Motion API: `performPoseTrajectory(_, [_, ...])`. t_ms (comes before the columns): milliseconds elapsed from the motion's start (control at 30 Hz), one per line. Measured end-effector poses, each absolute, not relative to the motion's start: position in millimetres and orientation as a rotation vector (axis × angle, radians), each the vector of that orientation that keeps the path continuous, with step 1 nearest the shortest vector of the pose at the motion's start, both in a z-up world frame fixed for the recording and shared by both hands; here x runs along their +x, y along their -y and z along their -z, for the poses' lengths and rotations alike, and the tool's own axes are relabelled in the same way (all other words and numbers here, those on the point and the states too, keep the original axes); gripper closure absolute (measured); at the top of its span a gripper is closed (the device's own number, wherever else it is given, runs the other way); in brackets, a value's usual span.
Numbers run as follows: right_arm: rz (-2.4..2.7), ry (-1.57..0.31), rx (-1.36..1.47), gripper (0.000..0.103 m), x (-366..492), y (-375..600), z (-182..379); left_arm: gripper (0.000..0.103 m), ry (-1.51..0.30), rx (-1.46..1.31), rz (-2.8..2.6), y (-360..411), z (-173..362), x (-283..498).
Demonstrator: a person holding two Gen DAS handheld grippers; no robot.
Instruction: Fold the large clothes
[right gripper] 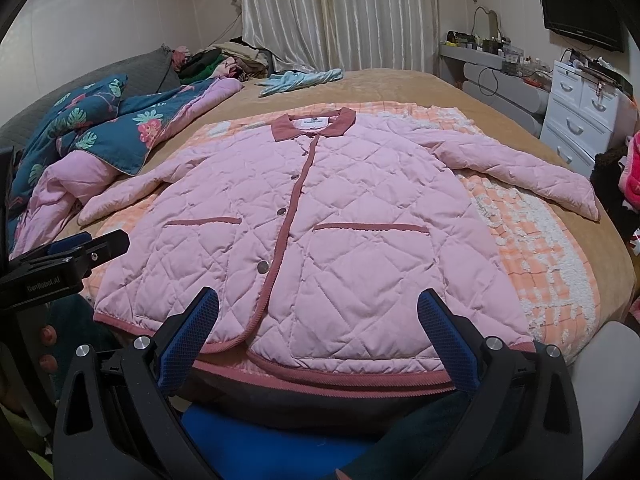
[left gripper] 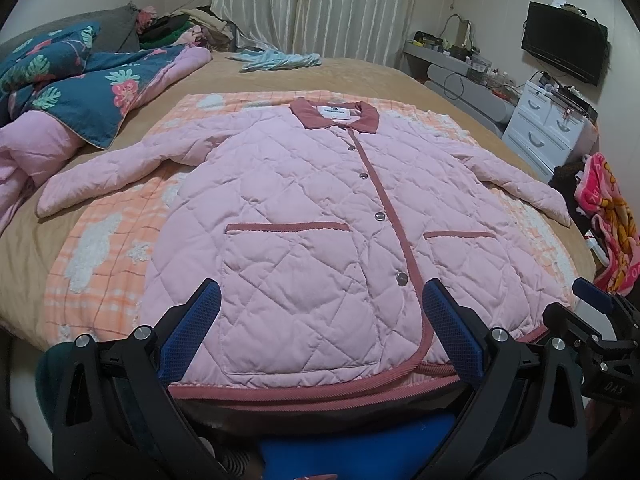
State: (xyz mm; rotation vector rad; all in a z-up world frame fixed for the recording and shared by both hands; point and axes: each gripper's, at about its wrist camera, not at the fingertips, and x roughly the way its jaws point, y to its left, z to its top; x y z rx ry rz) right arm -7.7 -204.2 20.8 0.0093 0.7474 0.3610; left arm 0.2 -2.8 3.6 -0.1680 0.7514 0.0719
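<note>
A pink quilted jacket with dark pink trim lies flat, front up and buttoned, on an orange checked blanket. Both sleeves stretch out sideways. Its collar points to the far side. My left gripper is open above the hem, over the left pocket. My right gripper is open above the hem on the jacket's right half. Nothing sits between either pair of blue-padded fingers. The right gripper shows at the right edge of the left wrist view, and the left gripper at the left edge of the right wrist view.
A tan bedcover lies under the blanket. A teal flowered quilt is heaped at the left. A light blue garment rests at the far end. White drawers and a wall TV stand at the right.
</note>
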Motion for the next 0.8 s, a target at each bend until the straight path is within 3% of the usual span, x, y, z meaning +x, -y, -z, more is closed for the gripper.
performPoseTrajectory(800, [-0.371, -0.751, -0.004, 0.004, -6.2, 199.2, -17.2, 0.009, -0.754, -0.161, -0.067, 6.3, -2.4, 2.7])
